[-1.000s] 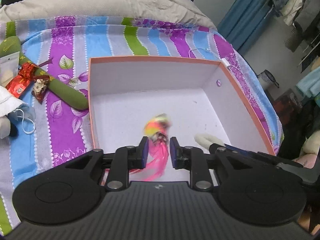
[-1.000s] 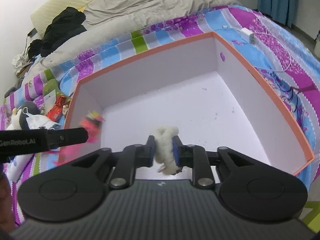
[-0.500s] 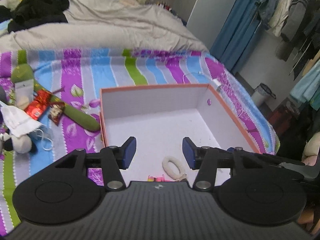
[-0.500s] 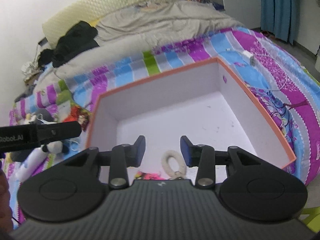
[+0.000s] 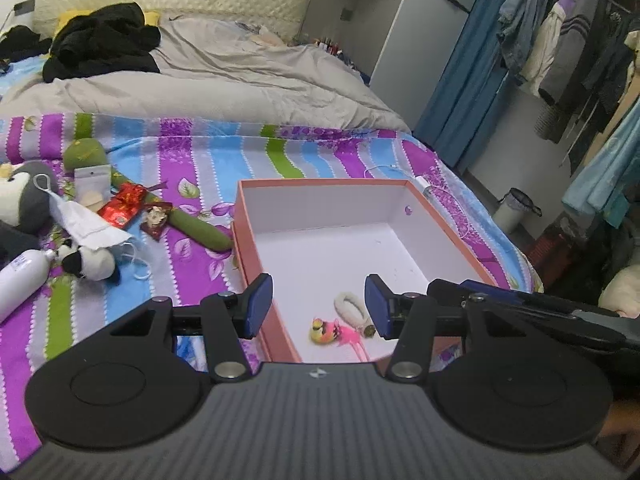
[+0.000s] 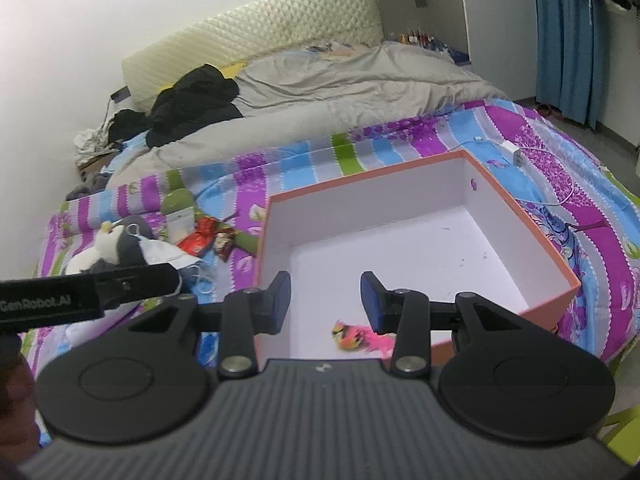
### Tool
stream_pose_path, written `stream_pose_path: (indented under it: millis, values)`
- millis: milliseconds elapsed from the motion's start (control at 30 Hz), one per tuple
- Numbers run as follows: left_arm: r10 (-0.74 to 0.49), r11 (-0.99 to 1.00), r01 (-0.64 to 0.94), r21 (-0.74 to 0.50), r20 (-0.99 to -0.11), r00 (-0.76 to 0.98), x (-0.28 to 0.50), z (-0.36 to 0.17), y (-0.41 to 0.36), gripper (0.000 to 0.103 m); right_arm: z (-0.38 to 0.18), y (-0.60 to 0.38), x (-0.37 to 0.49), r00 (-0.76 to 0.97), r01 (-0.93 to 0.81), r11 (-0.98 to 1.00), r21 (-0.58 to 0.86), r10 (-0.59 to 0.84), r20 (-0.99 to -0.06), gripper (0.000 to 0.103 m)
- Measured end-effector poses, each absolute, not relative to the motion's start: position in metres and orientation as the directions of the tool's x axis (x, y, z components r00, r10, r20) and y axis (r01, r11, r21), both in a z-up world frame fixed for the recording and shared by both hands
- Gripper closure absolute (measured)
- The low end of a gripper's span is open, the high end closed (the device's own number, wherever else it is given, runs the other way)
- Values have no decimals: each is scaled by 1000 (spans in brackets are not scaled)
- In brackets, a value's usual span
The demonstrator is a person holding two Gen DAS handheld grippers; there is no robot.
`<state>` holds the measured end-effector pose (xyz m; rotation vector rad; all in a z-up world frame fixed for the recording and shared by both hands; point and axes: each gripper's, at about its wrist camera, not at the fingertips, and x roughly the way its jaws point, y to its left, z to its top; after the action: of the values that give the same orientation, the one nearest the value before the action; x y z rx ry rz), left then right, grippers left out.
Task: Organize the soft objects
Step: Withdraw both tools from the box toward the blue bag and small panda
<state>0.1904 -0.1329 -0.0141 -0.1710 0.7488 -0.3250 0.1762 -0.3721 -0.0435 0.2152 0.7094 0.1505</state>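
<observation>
An orange box with a white inside [image 5: 320,186] [image 6: 520,216] sits on the striped bedspread. A pink and yellow feathered bird toy [image 5: 326,330] [image 6: 352,334] and a white fluffy ring [image 5: 350,306] lie on its floor near the front. My left gripper [image 5: 318,306] is open and empty above the box's near left corner. My right gripper [image 6: 324,300] is open and empty above the box's near edge. A green plush stick [image 5: 192,228], a penguin plush [image 6: 116,246] and a small black-and-white plush [image 5: 90,262] lie left of the box.
A white face mask [image 5: 86,224], red packets [image 5: 122,204] and a white bottle [image 5: 20,276] lie among the plush toys. A grey duvet [image 5: 224,80] and black clothes [image 5: 104,44] cover the far bed. A white charger cable [image 6: 516,152] lies right of the box.
A second ago the left gripper held the bird toy and the right held the white ring; both opened, the toys now lie in the box, and both grippers have pulled back and up.
</observation>
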Motion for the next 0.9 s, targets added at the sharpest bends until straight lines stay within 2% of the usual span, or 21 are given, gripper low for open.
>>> stream_pose_path:
  millis: [400,900]
  values:
    - [-298,951,177,-253,-605,738,117,-6,-73,46,-39,-321,110,761,-130,960,248,257,-596,61]
    - [-248,960,107,-258,-614,749,68,-36,-26,46,-64,-268,68,721,-209,950,230,309,-620,61]
